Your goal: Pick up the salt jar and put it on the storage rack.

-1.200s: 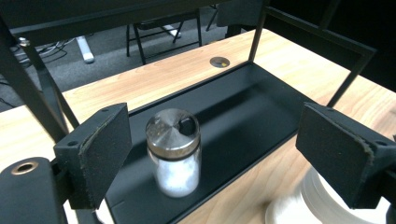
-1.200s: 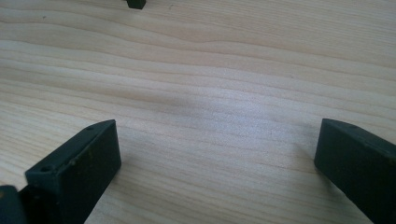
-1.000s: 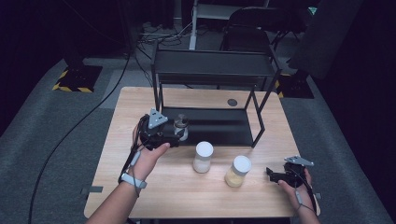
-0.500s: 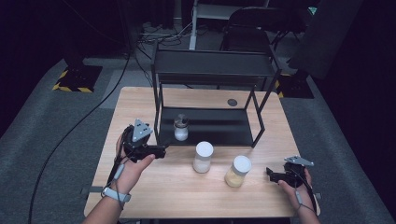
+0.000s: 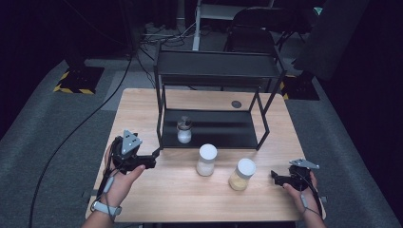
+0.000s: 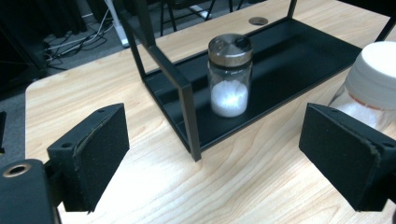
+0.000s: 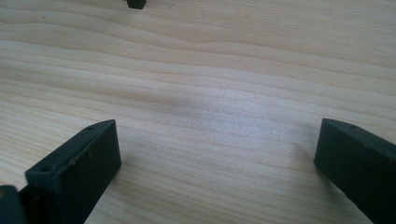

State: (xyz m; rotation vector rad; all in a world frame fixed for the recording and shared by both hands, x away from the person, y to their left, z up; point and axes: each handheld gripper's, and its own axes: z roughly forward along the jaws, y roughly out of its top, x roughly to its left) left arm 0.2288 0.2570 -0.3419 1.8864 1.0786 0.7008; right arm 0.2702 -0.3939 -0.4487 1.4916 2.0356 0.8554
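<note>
The left hand-held gripper (image 5: 153, 158) has drawn back from the small clear glass shaker jar with the metal lid (image 5: 184, 129), which it held a second ago near the front left of the rack; the jar now stands upright and alone on the lower shelf of the black metal two-tier rack (image 5: 216, 71), near that shelf's left end and apart from the jaws. The left hand-held gripper sits over the light wooden table (image 5: 142, 102) just outside the rack's front left leg, its jaws spread wide and holding nothing; in the left gripper view the jar (image 6: 229, 77), holding white powder in its lower part, shows beyond the rack's corner post, between the two black pads. The right hand-held gripper (image 5: 276, 177) has stayed near the table's front right corner; its jaws stand released and wide apart over bare wood grain, as the right gripper view shows. Two more jars stand on the table in front of the rack: a clear jar with a white lid and pale contents (image 5: 207, 160), just forward of the shelf's edge, and a clear jar with a white lid and yellowish contents (image 5: 242, 174) to its right, nearer the right hand-held gripper; neither touches the other nor either gripper.
</note>
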